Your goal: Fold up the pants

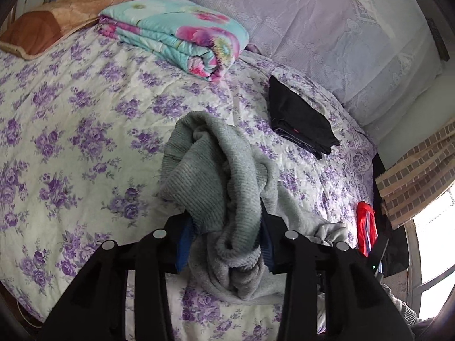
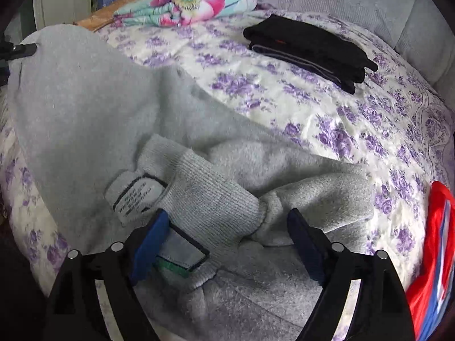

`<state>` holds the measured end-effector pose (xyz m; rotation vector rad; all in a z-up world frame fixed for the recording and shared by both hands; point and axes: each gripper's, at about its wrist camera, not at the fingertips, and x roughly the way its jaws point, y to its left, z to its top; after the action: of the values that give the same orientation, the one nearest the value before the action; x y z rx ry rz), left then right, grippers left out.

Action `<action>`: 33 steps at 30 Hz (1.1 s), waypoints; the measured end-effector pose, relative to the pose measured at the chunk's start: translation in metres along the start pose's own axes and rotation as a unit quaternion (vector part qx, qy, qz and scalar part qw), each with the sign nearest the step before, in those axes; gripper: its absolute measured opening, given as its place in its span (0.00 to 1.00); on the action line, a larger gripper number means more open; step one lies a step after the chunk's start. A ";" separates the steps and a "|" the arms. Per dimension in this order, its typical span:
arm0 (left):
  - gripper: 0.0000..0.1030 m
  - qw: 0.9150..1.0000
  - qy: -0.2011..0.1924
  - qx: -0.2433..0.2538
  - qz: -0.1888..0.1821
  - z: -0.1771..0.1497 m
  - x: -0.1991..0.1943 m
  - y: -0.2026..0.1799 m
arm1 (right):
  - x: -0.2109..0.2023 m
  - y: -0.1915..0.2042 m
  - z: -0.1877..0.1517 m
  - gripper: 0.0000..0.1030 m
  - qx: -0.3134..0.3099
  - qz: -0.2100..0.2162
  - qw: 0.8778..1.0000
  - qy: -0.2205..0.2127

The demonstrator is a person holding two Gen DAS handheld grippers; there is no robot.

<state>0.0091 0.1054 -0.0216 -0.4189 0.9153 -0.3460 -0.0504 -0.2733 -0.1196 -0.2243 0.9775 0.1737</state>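
Grey fleece pants (image 1: 216, 176) lie on the floral bedspread (image 1: 71, 130). My left gripper (image 1: 224, 227) is shut on a bunched ribbed part of the pants and holds it lifted, the cloth draping over the jaws. In the right wrist view the pants (image 2: 113, 119) spread from the upper left down to the front, with the ribbed waistband (image 2: 210, 204) and a white care label (image 2: 133, 196) showing. My right gripper (image 2: 227, 238) is open just above the waistband, its blue pads (image 2: 149, 241) either side of it. The other gripper's tip (image 2: 22, 49) pinches the pants' far end.
A folded stack of black clothes (image 1: 301, 119) lies at the back right, also in the right wrist view (image 2: 310, 48). A folded floral quilt (image 1: 176, 31) and a brown pillow (image 1: 57, 20) lie at the bed's head. A red bag (image 2: 432, 255) lies at the right edge.
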 end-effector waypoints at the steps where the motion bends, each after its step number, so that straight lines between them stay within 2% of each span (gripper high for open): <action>1: 0.37 1.000 -0.002 0.013 -0.001 0.002 -0.003 -0.011 | 0.003 -0.002 0.003 0.88 0.005 0.005 1.000 0.006; 3: 0.36 0.999 -0.009 0.045 -0.007 0.004 -0.010 -0.036 | -0.001 -0.003 0.007 0.88 0.009 0.011 1.000 0.012; 5: 0.35 0.997 -0.013 0.077 -0.014 0.004 -0.013 -0.064 | -0.014 -0.011 0.005 0.88 0.020 0.030 0.999 -0.003; 9: 0.32 0.992 -0.011 0.122 -0.026 0.001 -0.008 -0.113 | -0.045 -0.046 -0.014 0.88 0.098 0.058 0.993 -0.038; 14: 0.29 0.984 0.015 0.172 -0.043 -0.016 0.020 -0.169 | -0.067 -0.104 -0.048 0.88 0.228 0.091 0.968 -0.052; 17: 0.27 0.979 0.030 0.192 -0.058 -0.024 0.036 -0.199 | -0.071 -0.129 -0.068 0.88 0.272 0.091 0.956 -0.052; 20: 0.27 0.971 0.043 0.224 -0.075 -0.037 0.050 -0.235 | -0.073 -0.148 -0.088 0.88 0.305 0.088 0.947 -0.052; 22: 0.27 0.963 0.057 0.248 -0.089 -0.051 0.061 -0.260 | -0.076 -0.160 -0.098 0.88 0.320 0.085 0.942 -0.057; 27: 0.27 0.933 0.097 0.325 -0.119 -0.088 0.089 -0.310 | -0.084 -0.183 -0.115 0.88 0.337 0.076 0.936 -0.068; 30: 0.27 0.914 0.138 0.366 -0.109 -0.118 0.124 -0.328 | -0.086 -0.195 -0.124 0.88 0.347 0.075 0.933 -0.066; 32: 0.31 0.898 0.171 0.392 -0.105 -0.140 0.147 -0.335 | -0.087 -0.201 -0.130 0.88 0.354 0.075 0.930 -0.067; 33: 0.40 0.892 0.188 0.397 -0.106 -0.149 0.156 -0.337 | -0.088 -0.204 -0.132 0.88 0.357 0.076 0.928 -0.069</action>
<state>-0.0619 -0.2881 -0.0446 0.3252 1.0164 -0.9829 -0.1536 -0.5087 -0.0948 0.5292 0.8600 -0.0342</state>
